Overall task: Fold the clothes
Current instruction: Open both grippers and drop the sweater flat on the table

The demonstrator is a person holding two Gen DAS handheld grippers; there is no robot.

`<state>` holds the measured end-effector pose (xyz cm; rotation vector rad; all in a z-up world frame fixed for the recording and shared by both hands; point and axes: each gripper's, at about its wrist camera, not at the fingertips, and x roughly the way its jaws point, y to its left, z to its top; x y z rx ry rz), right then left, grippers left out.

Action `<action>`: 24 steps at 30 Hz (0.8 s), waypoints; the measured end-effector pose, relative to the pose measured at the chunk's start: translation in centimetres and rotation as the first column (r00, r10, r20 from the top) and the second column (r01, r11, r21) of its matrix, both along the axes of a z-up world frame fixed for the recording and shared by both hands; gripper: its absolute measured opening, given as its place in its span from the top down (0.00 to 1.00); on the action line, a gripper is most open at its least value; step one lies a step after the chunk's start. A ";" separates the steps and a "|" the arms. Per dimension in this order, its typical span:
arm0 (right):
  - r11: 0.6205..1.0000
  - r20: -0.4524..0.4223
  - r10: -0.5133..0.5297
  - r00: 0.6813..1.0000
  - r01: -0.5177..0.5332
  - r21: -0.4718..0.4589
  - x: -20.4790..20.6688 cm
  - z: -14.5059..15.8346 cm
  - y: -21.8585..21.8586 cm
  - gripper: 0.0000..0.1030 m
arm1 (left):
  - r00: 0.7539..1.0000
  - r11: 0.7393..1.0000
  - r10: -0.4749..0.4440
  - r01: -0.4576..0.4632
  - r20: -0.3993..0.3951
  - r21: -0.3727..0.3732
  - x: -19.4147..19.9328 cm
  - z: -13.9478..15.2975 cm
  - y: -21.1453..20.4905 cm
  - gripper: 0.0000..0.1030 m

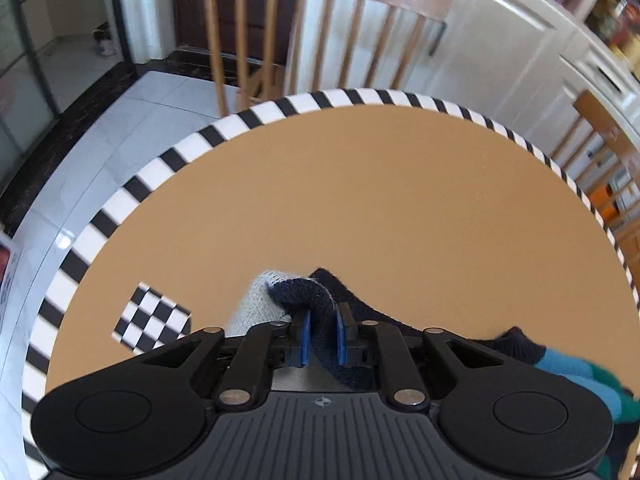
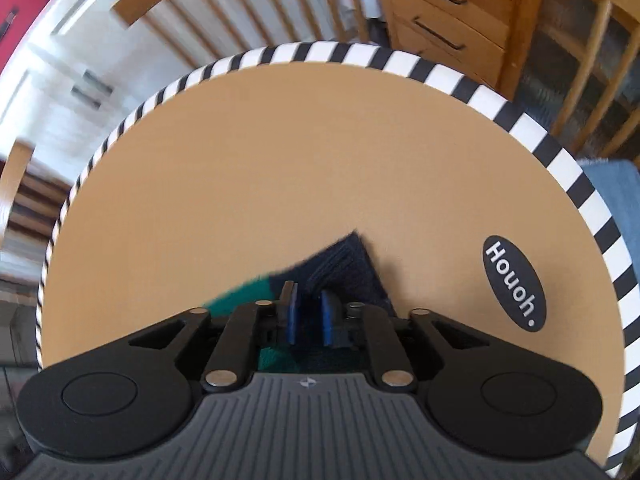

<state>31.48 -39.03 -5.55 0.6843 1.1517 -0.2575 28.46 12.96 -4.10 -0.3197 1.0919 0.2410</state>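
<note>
Two grippers share one knitted garment of navy, grey, teal and green wool [image 1: 304,296], which lies at the near edge of the round tan table with its black-and-white striped rim [image 1: 256,116]. The left gripper [image 1: 321,340] has its blue pads pinched on the navy and grey end; the right gripper [image 2: 307,320] grips the ribbed navy end. To fold well, I judge both ends should travel level and together, laying the knit flat before either grip loosens.
</note>
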 end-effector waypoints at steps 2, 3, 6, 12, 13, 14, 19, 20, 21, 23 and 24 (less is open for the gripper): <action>0.999 0.072 0.035 0.997 -0.033 -0.028 0.1 1.6 -0.3 0.55 | 0.997 0.996 -0.078 0.077 0.013 0.049 0.3 1.1 -0.1 0.71; 0.995 0.110 0.086 0.990 -0.080 -0.062 -0.1 2.3 0.0 0.54 | 0.993 0.990 -0.104 0.098 0.049 0.100 -0.2 2.0 -0.3 0.57; 0.928 0.179 0.338 0.924 -0.295 -0.227 -2.2 3.2 2.5 0.50 | 0.963 0.945 -0.214 0.161 0.165 0.285 -2.0 4.5 -1.4 0.28; 0.631 0.150 0.734 0.662 -0.584 -0.511 -6.4 3.1 7.7 0.59 | 0.808 0.776 -0.567 0.458 0.162 0.434 -7.9 2.2 -7.4 0.30; 0.601 0.120 0.757 0.642 -0.613 -0.514 -6.8 1.9 8.6 0.65 | 0.783 0.748 -0.607 0.506 0.136 0.429 -8.6 1.0 -8.3 0.35; 0.589 0.099 0.766 0.635 -0.633 -0.503 -7.0 0.8 9.3 0.77 | 0.768 0.732 -0.630 0.541 0.112 0.414 -9.1 -0.2 -9.2 0.40; 0.652 0.062 0.727 0.684 -0.659 -0.374 -7.1 -3.4 11.4 0.77 | 0.806 0.788 -0.588 0.549 0.073 0.280 -10.3 -5.7 -10.5 0.82; 0.665 0.069 0.714 0.696 -0.644 -0.378 -7.2 -3.7 11.6 0.77 | 0.817 0.801 -0.572 0.536 0.077 0.267 -10.5 -6.4 -10.4 0.81; 0.672 0.077 0.706 0.704 -0.632 -0.385 -7.6 -3.6 11.7 0.77 | 0.823 0.808 -0.562 0.525 0.083 0.266 -10.5 -6.5 -10.2 0.80; 0.675 0.095 0.702 0.706 -0.617 -0.404 -8.8 -2.6 11.8 0.76 | 0.835 0.826 -0.539 0.497 0.111 0.267 -11.3 -5.3 -9.3 0.75; 0.679 0.109 0.698 0.708 -0.606 -0.414 -9.8 -2.0 11.5 0.76 | 0.841 0.838 -0.521 0.472 0.146 0.273 -12.4 -4.3 -8.4 0.68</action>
